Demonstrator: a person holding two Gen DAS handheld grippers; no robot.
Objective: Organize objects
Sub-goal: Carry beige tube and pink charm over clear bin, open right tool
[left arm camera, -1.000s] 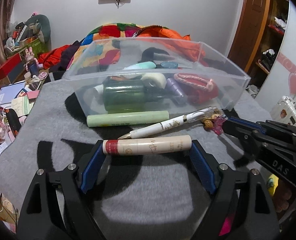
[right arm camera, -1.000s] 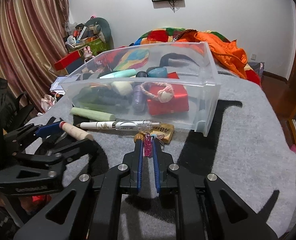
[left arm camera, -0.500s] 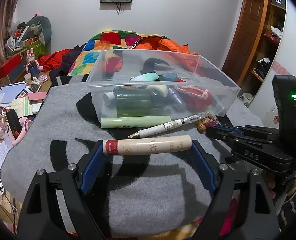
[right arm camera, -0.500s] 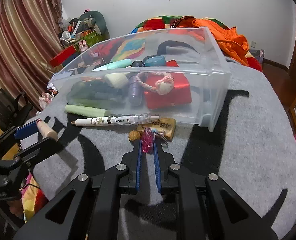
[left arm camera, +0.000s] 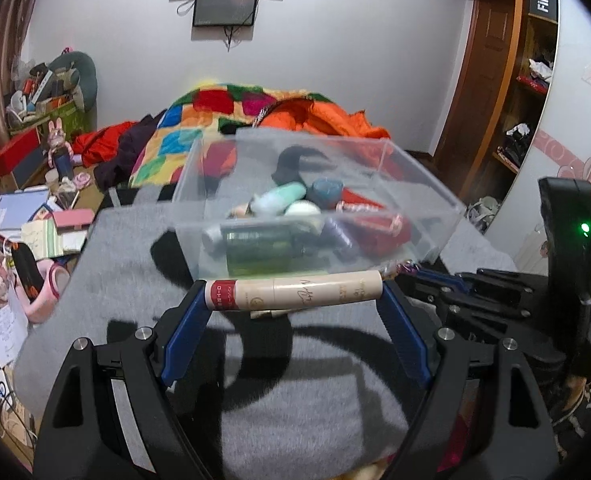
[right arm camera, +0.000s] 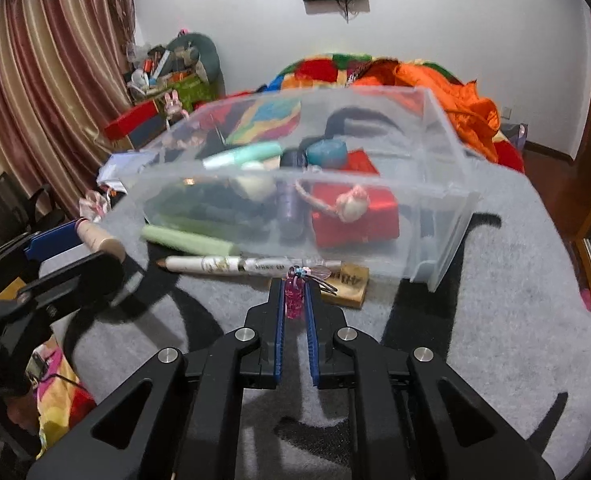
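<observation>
While left tongs (left arm camera: 293, 298) grip the beige tube (left arm camera: 295, 295), right tongs (right arm camera: 294, 300) pinch a pink charm (right arm camera: 294, 298)

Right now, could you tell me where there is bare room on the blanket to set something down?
Bare grey blanket lies right of the clear bin and nearer than the wooden tag. Crowded: the bin's front wall, lined by the green tube and white pen.

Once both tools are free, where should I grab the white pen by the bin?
Take the white pen at mid-barrel, coming straight down with the fingers across its width. It lies flat along the bin front, tight to the green tube and wooden tag, so the ends are crowded.
</observation>
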